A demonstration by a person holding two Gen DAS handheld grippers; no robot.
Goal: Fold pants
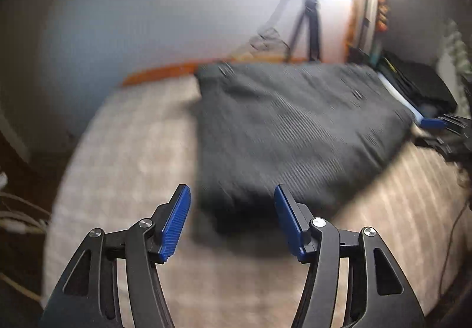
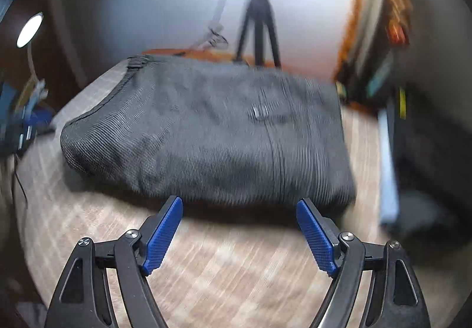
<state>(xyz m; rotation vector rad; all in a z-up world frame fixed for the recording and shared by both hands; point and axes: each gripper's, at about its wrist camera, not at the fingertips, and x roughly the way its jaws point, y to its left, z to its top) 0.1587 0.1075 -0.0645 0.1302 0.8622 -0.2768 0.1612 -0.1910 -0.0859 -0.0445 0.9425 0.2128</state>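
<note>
Dark grey ribbed pants (image 1: 289, 127) lie folded in a thick rectangular bundle on a light wood-grain table (image 1: 124, 168). My left gripper (image 1: 232, 195) is open and empty, hovering just short of the bundle's near corner. In the right wrist view the pants (image 2: 212, 133) fill the middle of the table (image 2: 230, 269), waistband at the far left. My right gripper (image 2: 239, 205) is open and empty, close to the bundle's near edge. Both views are motion-blurred.
A black tripod (image 1: 306, 24) stands behind the table by a white wall, also in the right wrist view (image 2: 259, 24). Dark items with a blue edge (image 1: 419, 92) lie at the table's right side. The right gripper's tip (image 1: 436, 123) shows there. A lamp (image 2: 29, 30) is at left.
</note>
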